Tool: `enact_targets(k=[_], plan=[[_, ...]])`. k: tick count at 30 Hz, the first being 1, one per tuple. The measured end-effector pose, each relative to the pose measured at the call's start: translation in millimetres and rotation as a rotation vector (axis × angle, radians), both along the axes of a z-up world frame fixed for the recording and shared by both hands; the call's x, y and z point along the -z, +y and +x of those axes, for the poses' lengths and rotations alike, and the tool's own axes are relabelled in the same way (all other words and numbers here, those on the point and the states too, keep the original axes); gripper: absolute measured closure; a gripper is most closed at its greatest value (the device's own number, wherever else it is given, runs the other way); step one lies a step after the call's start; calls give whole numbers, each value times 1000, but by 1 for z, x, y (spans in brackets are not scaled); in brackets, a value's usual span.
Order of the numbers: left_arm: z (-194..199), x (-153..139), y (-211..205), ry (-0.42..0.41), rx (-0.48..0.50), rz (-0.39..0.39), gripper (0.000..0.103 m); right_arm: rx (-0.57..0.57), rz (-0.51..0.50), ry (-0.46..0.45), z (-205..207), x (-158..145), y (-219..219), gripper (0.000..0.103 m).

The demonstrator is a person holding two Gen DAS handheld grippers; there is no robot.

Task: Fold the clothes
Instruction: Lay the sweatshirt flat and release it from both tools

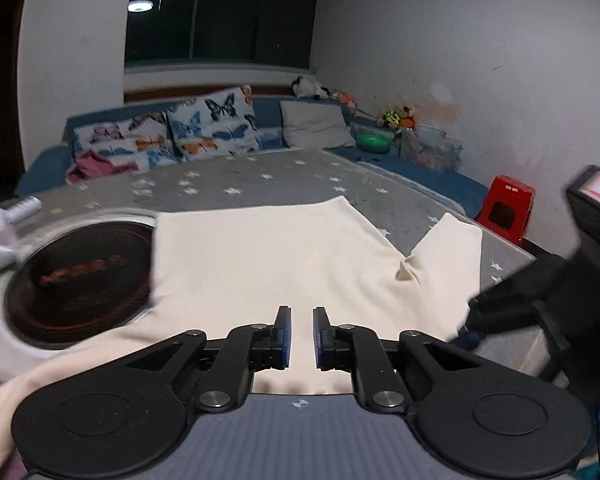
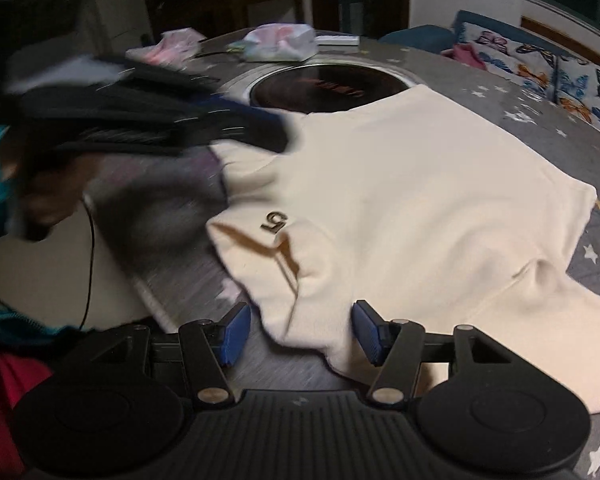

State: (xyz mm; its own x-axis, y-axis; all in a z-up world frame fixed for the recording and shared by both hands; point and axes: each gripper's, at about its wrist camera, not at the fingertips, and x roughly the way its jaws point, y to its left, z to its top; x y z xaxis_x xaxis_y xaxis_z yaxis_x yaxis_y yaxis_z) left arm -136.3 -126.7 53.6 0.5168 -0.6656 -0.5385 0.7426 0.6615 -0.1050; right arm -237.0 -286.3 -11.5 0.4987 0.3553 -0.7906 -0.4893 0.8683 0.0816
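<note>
A cream shirt (image 2: 400,184) is spread beside the round cooktop (image 2: 328,86). The left gripper (image 1: 302,334) is narrowly parted with fabric between its fingers, unpinched. The right gripper (image 2: 300,332) is spread wide around the shirt's near edge, unclosed. The grasping step is judged in hand; closing is called for next.

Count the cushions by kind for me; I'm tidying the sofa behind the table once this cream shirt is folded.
Butterfly-print cushions: 2
Plain pale cushions: 1
Total: 3
</note>
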Motion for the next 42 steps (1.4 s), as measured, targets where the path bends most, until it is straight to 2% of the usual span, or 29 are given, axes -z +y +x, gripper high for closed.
enact_targets(k=[4,7,13,17,21,25,30,42], plan=[[10,22,-25,59,48,38,90,-23,0,16,-10,-6,-2,45],[4,31,-24,71,77,53,90,-1,-5,-7,-16,-17,-15,46],[-11,38,-16,69,122,62,87,187,21,-102,0,-37,-57,45],[-18,38,-17,54,134,69,80,253,29,-121,25,-27,-66,45],[-18,37,-18,54,139,71,80,291,8,-103,44,-10,-73,45],[-16,38,-17,58,143,64,79,338,-4,-61,36,-1,-87,48],[-18,39,-19,59,153,61,70,336,-11,-68,32,-10,-90,48],[-17,39,-17,80,146,45,69,432,-12,-105,121,-2,-121,48]])
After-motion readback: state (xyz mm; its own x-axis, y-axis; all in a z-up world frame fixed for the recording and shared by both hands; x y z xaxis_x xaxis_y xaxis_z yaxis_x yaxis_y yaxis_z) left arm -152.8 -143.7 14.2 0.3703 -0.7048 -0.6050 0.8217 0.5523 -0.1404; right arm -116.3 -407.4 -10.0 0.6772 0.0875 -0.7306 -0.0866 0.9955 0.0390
